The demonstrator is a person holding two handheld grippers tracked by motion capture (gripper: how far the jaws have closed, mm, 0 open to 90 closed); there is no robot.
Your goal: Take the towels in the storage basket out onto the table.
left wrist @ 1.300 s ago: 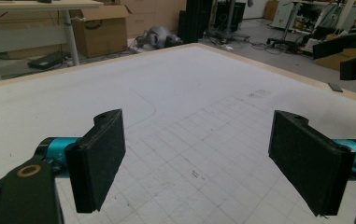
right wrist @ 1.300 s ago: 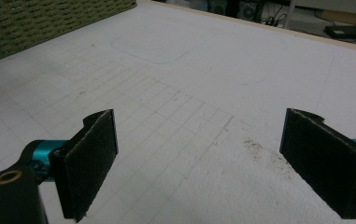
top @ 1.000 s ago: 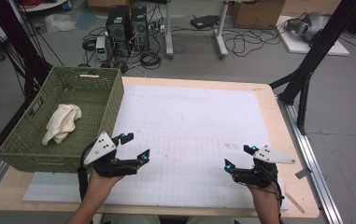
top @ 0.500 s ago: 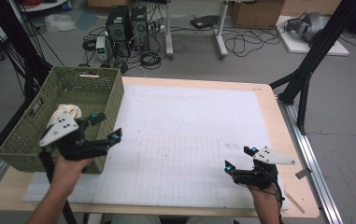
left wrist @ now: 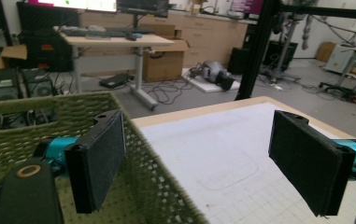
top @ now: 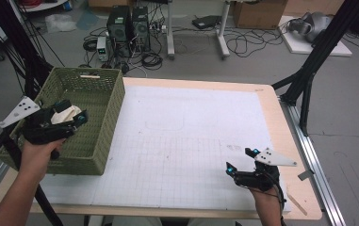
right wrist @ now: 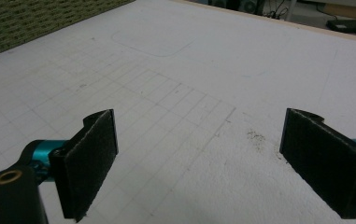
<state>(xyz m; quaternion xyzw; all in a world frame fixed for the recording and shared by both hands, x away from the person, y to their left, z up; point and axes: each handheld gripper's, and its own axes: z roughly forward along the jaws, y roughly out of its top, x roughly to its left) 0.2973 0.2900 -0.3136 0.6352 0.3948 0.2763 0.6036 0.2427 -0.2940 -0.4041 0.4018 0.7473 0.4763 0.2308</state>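
My left hand-held gripper (top: 71, 112) has swung to nine o'clock over the basket (top: 106, 127), jaws apart; it may snag the rim before reaching the cloth (top: 69, 112).

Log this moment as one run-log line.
left hand-held gripper: open, over green basket, above white cloth | right hand-held gripper: open, empty, low over white mat

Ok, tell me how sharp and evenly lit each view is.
High view: soft, even light, no glare, left gripper over the green basket. Left gripper view: fingers and basket weave slightly soft, background sharper. Right gripper view: fingers soft, white mat evenly lit.
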